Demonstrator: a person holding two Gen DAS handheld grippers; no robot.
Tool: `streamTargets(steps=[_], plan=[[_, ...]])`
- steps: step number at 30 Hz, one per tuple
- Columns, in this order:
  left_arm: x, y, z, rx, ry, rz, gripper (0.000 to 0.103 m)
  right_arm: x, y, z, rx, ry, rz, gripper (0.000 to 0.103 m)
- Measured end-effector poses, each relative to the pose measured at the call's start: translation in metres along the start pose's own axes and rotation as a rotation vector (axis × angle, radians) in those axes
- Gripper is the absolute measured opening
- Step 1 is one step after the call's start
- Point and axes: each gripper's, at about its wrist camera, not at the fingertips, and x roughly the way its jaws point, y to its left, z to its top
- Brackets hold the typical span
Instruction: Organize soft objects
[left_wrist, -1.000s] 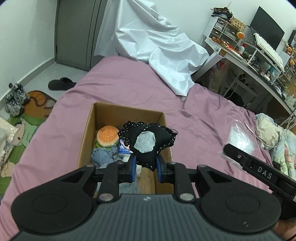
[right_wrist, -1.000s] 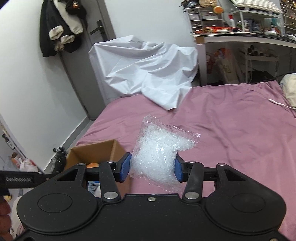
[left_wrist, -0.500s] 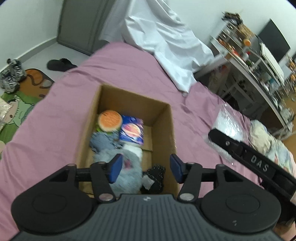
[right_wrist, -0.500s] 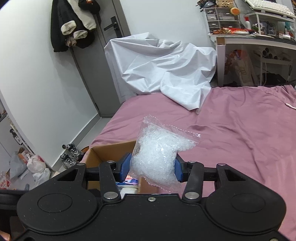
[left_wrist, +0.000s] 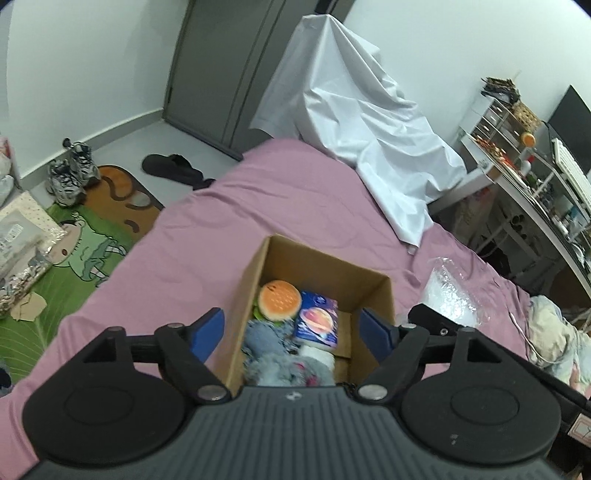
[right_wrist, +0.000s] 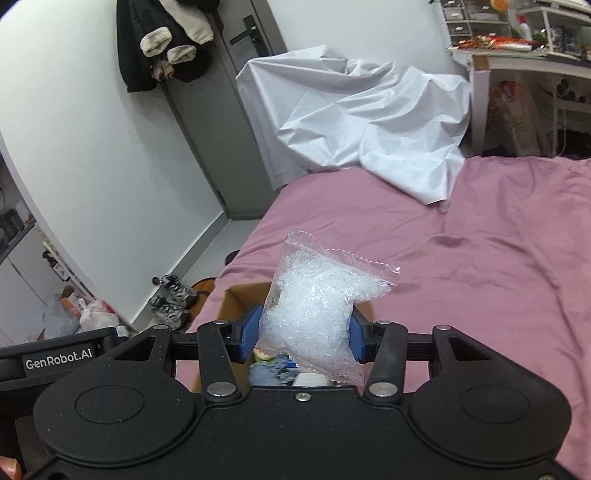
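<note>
The left tongs hang wide open and empty over a cardboard box that sits on the pink bed. Inside the box lie a plush hamburger, a blue packet with a planet print, a bluish knitted piece and a grey fluffy toy, packed close together and touching. The near end of the box is hidden behind the body of the left tongs.

The right tongs are closed on a clear bag of white pellets, gripping it at its lower half, with the sealed top edge sticking up and to the right. The bag hangs above the box's open top and blocks most of the view into it; only a strip of the contents shows beneath the bag.

A crumpled white sheet drapes over something at the far end of the bed and spills onto the mattress. To the right stands a cluttered desk with drawers and a monitor. On the floor to the left lie a cartoon mat, sneakers and a black slipper. A dark jacket hangs beside the grey door.
</note>
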Motion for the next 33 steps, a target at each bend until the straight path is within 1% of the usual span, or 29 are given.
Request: streamTargets(steps=[3,6,8,13,15,16,17,22,27,33], plan=[[-0.001,0.008,0.004,-0.023,-0.012,0.02,0.082,0.009,0.005,0.002,0.01,0.018,0.022,0.047],[-0.002,0.015,0.006,-0.049,-0.021,0.032,0.082,0.019,0.009,0.004,0.016,0.038,0.063,0.049],[-0.002,0.019,0.007,-0.06,-0.024,0.036,0.082,0.026,0.008,0.005,0.037,0.059,0.087,0.05],[0.003,0.024,0.009,-0.072,-0.019,0.048,0.082,0.036,0.001,0.002,0.075,0.107,0.113,0.05],[0.005,0.024,0.009,-0.073,-0.014,0.049,0.082,0.034,0.002,0.001,0.057,0.102,0.108,0.057],[0.006,0.024,0.009,-0.072,-0.011,0.048,0.082,0.031,0.001,0.0,0.052,0.094,0.102,0.065],[0.007,0.025,0.008,-0.072,-0.008,0.049,0.082,0.03,0.0,0.001,0.053,0.089,0.099,0.069],[0.011,0.023,0.01,-0.071,-0.003,0.052,0.082,0.019,-0.013,0.002,0.093,0.086,0.092,0.07],[0.013,0.014,0.009,-0.031,-0.003,0.051,0.082,0.008,-0.03,0.0,0.122,0.092,0.07,0.07],[0.012,-0.002,0.0,0.08,0.007,0.047,0.083,-0.009,-0.043,-0.002,0.121,0.108,0.047,0.071]])
